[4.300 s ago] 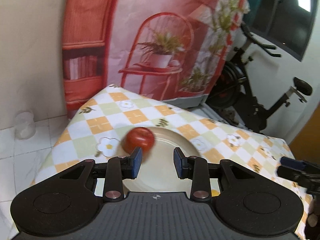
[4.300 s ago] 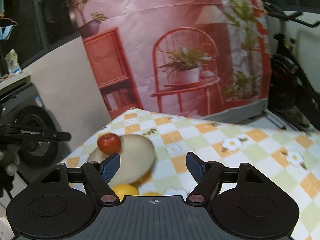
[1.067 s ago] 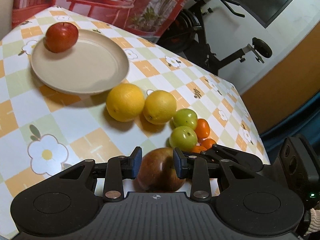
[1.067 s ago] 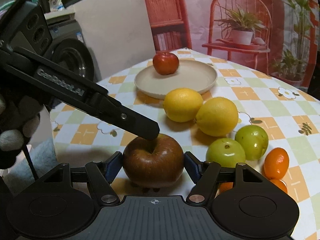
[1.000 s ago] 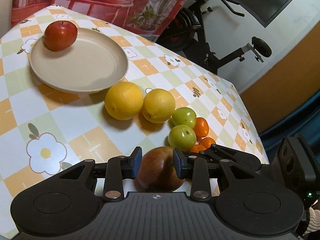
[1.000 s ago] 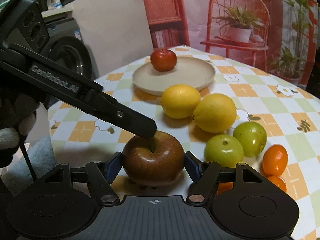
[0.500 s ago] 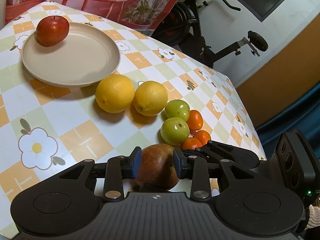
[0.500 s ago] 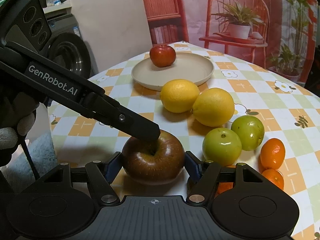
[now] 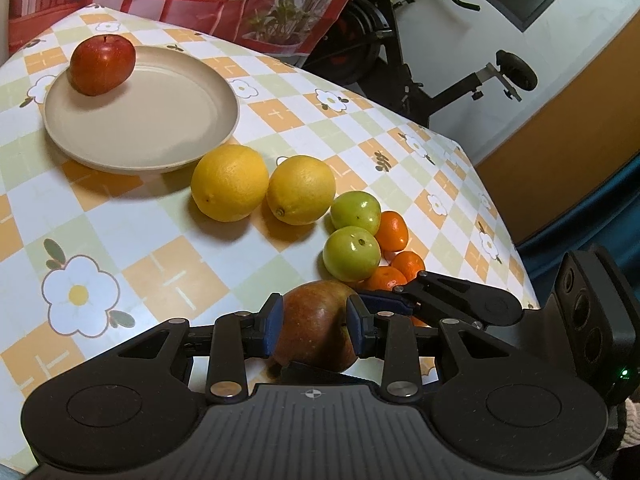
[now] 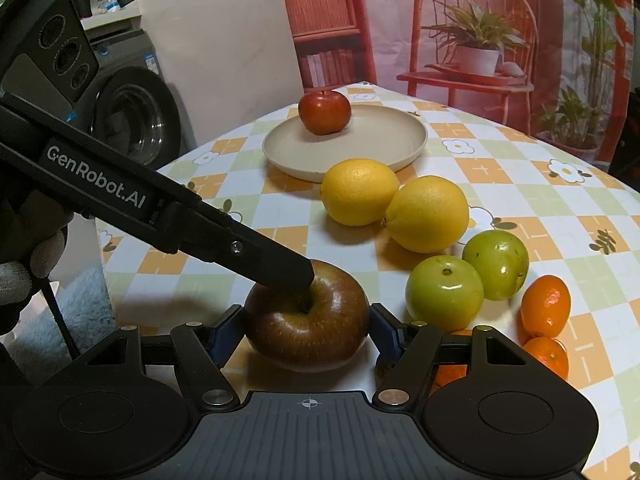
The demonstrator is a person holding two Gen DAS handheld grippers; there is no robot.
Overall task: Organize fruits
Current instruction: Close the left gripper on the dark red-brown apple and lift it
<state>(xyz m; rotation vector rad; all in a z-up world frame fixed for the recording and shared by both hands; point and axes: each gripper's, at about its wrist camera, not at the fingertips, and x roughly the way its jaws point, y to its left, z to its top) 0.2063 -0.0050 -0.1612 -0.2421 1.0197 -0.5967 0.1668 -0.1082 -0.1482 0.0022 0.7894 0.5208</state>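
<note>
A brownish-red apple (image 9: 316, 320) sits on the checked tablecloth near its front edge. My right gripper (image 10: 307, 332) stands open around it, and both blue pads lie close against its sides. My left gripper (image 9: 315, 320) comes in from the left with a narrow gap between its pads. One of its fingertips (image 10: 296, 272) rests on the apple's top beside the stem hollow. A red apple (image 9: 102, 66) lies on the beige plate (image 9: 160, 120) at the far left. Two yellow citrus fruits (image 9: 230, 182), two green fruits (image 9: 351, 254) and small orange fruits (image 9: 394, 231) lie between.
The tablecloth's right edge (image 9: 500, 216) drops off past the small orange fruits. An exercise bike (image 9: 400, 40) stands behind the table, and a washing machine (image 10: 132, 120) stands to its left. A gloved hand (image 10: 24, 264) holds the left gripper.
Four seconds ago both grippers hovered near the plate; now they are at the brownish-red apple, with the same gaps between their pads. Over the last second the views barely shifted.
</note>
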